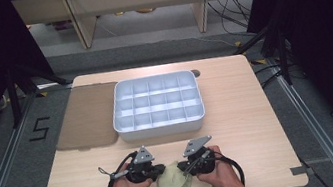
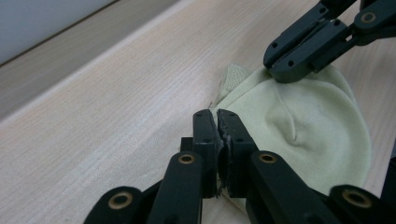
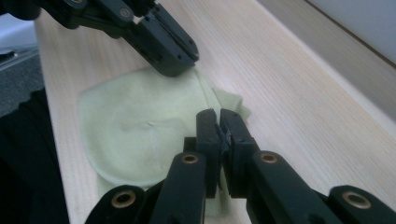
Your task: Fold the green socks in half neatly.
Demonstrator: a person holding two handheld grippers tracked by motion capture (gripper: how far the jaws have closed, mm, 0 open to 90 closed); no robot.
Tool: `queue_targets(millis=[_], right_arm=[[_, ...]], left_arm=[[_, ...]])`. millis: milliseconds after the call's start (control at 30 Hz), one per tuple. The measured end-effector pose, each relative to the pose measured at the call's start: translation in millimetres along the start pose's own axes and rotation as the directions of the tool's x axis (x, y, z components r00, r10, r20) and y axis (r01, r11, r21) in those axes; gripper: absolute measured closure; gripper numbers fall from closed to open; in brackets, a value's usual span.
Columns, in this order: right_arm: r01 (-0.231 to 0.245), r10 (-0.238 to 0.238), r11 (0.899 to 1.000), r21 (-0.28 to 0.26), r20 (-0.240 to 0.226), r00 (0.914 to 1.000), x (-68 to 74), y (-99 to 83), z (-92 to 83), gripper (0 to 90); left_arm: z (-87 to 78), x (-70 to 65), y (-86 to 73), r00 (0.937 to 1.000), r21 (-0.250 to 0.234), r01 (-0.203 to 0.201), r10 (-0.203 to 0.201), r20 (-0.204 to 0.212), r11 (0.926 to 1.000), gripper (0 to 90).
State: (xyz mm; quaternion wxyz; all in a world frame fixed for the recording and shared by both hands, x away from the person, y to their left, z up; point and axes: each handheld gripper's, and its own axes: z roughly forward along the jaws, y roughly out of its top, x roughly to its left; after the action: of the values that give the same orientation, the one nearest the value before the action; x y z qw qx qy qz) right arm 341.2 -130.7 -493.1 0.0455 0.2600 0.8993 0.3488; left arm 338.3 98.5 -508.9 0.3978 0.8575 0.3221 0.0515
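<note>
Both grippers, left gripper [image 2: 217, 122] and right gripper [image 3: 219, 122], pinch the pale green cloth [image 1: 174, 181]; jaws pressed together, cloth's near edge hidden beneath them.

From above we cannot tell what the pale green cloth [image 1: 174, 182] is, bunched small between the hands. In the left gripper view its near part lies hidden under the left hand-held gripper [image 2: 217, 122], whose jaws meet at its edge; pinching is uncertain.

Between my black tongs [image 1: 170, 166] lies a pale yellow-green cloth [image 1: 173, 181]; beyond them, a white tray [image 1: 161, 125] and brown mat [image 1: 87, 116].
</note>
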Motion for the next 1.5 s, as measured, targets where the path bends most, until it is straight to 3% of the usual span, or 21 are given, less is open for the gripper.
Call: queue_targets(millis=[67, 100, 367, 500, 533, 733, 800, 933, 1000, 1167, 1200, 1233, 1333, 1367, 1500], right_arm=[[0.015, -0.015, 1.000, -0.007, 0.015, 0.9998, -1.7, -1.6, 2.6, 87.4], [-0.005, 0.005, 1.000, 0.002, 0.013, 0.9999, -2.0, -3.2, 2.7, 87.4], [0.007, -0.007, 1.000, 0.016, 0.016, 0.9998, -2.1, -4.5, 1.1, 87.4], [0.002, -0.002, 1.000, -0.009, 0.021, 0.9998, -1.4, -5.3, 0.5, 86.8], [-0.014, 0.014, 1.000, 0.002, 0.016, 0.9998, -0.7, -4.9, -1.4, 86.5], [0.009, -0.009, 0.999, -0.039, 0.005, 1.0000, 1.4, -4.8, -6.4, 86.2], [0.013, -0.013, 1.000, -0.025, 0.003, 0.9999, 1.5, -4.7, -8.7, 86.0], [-0.001, 0.001, 0.999, -0.040, 0.005, 1.0000, 2.7, -8.0, -10.1, 86.0], [-0.001, 0.001, 1.000, -0.031, 0.008, 1.0000, 2.2, -7.8, -12.4, 86.0], [-0.006, 0.006, 0.999, -0.046, -0.008, 1.0000, 4.5, -8.8, -17.2, 86.1], [-0.003, 0.003, 0.999, -0.045, -0.017, 0.9999, 5.5, -8.9, -17.4, 86.1], [0.001, -0.002, 0.999, -0.042, -0.015, 0.9999, 6.4, -9.1, -17.2, 86.1], [0.018, -0.019, 0.999, -0.046, -0.034, 0.9992, 9.2, -8.6, -16.5, 86.2], [0.015, -0.017, 0.999, -0.036, -0.030, 0.9994, 10.3, -8.6, -16.4, 86.2], [0.021, -0.021, 1.000, 0.000, -0.037, 0.9991, 12.9, -11.2, -10.7, 86.2]], left_arm=[[-0.3, 0.2, 0.0, 1.0000, 0.000, -0.001, 0.001, -0.001, 1.0000, 85.9], [0.8, -0.6, -0.3, 0.9999, -0.017, 0.012, -0.012, -0.001, 0.9998, 86.1], [-0.5, 1.2, -1.3, 0.9999, -0.006, -0.008, 0.008, -0.015, 1.0000, 85.4], [-4.4, 0.3, -0.8, 1.0000, -0.019, -0.004, 0.004, -0.006, 0.9998, 83.8], [-5.6, -2.0, -1.2, 0.9998, -0.027, 0.018, -0.018, -0.003, 0.9995, 83.5], [-15.7, -13.4, -3.8, 0.9995, -0.055, 0.014, -0.012, 0.029, 0.9984, 81.7], [-19.3, -19.6, -6.5, 0.9989, -0.066, 0.015, -0.012, 0.045, 0.9977, 81.7], [-22.0, -29.0, -10.5, 0.9975, -0.049, -0.023, 0.027, 0.065, 0.9985, 81.6], [-21.8, -30.6, -10.6, 0.9977, -0.049, -0.010, 0.014, 0.066, 0.9988, 81.8], [-21.7, -35.9, -18.8, 0.9973, -0.028, -0.025, 0.027, 0.068, 0.9993, 81.8], [-20.8, -38.5, -21.3, 0.9973, -0.026, -0.001, 0.003, 0.073, 0.9997, 81.7], [-20.9, -38.3, -22.6, 0.9970, -0.018, -0.022, 0.024, 0.073, 0.9996, 81.7], [-20.6, -40.1, -24.0, 0.9969, -0.018, -0.022, 0.023, 0.075, 0.9996, 81.8], [-21.0, -39.4, -23.4, 0.9970, -0.013, -0.034, 0.035, 0.070, 0.9993, 81.8], [-18.8, -39.3, -25.8, 0.9985, 0.002, -0.014, 0.014, 0.052, 0.9999, 81.6]])
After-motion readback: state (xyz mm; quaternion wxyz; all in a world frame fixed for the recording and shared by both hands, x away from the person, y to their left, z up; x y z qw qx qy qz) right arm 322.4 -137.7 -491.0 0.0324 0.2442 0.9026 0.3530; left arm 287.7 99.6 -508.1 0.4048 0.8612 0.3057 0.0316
